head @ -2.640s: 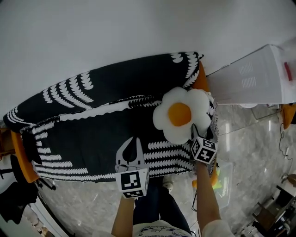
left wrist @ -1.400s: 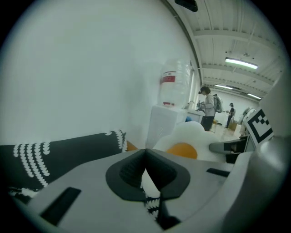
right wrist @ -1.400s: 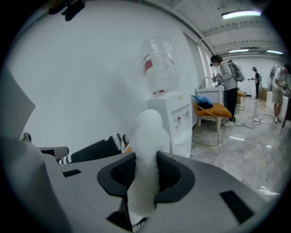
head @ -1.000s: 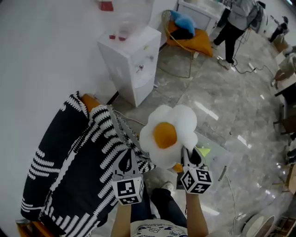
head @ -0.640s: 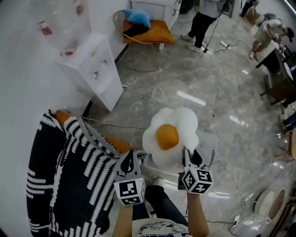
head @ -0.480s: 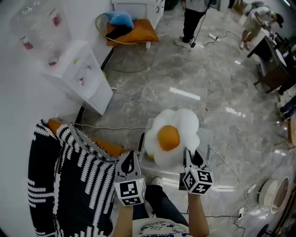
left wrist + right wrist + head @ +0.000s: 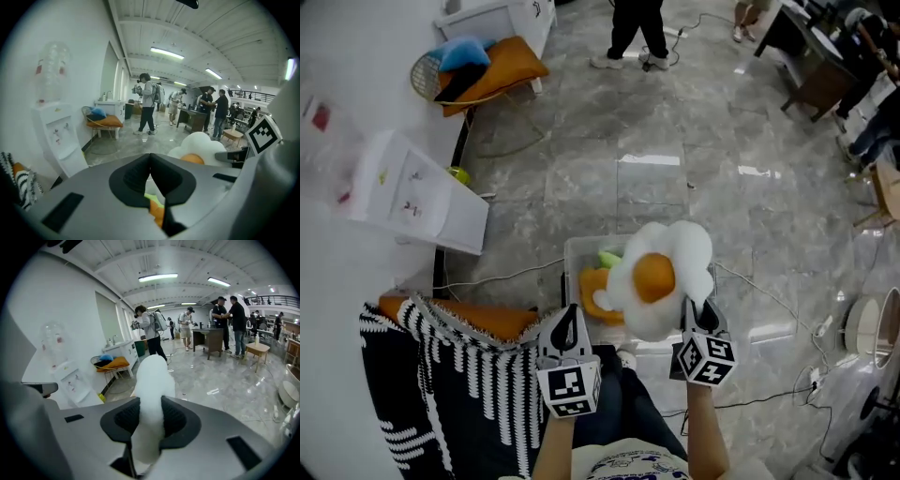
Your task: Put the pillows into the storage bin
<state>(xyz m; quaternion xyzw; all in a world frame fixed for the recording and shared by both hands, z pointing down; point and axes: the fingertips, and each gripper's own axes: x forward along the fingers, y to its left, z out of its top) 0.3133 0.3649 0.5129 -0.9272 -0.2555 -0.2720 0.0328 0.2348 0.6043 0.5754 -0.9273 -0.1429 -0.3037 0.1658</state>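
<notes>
A fried-egg pillow (image 7: 661, 279), white with an orange yolk, hangs in the air with my right gripper (image 7: 696, 311) shut on its lower edge. In the right gripper view its white edge (image 7: 151, 380) is pinched between the two pads. Under it on the floor stands a clear storage bin (image 7: 579, 246) that holds an orange pillow (image 7: 596, 292) and a green one (image 7: 609, 258). My left gripper (image 7: 569, 317) hovers to the left of the bin, shut and holding nothing. The left gripper view shows its jaw tips meeting (image 7: 150, 157), with the egg pillow (image 7: 201, 145) to the right.
A black-and-white throw (image 7: 441, 384) covers an orange sofa at the lower left. A white water dispenser (image 7: 412, 192) stands by the wall, with a wire chair (image 7: 487, 75) and cushions beyond it. A person (image 7: 636, 23) stands further off. Cables (image 7: 769, 300) run across the marble floor.
Both grippers have swung away from the sofa with the egg pillow, which now hangs over the bin. The right gripper's hold is unchanged and the left stays shut.
</notes>
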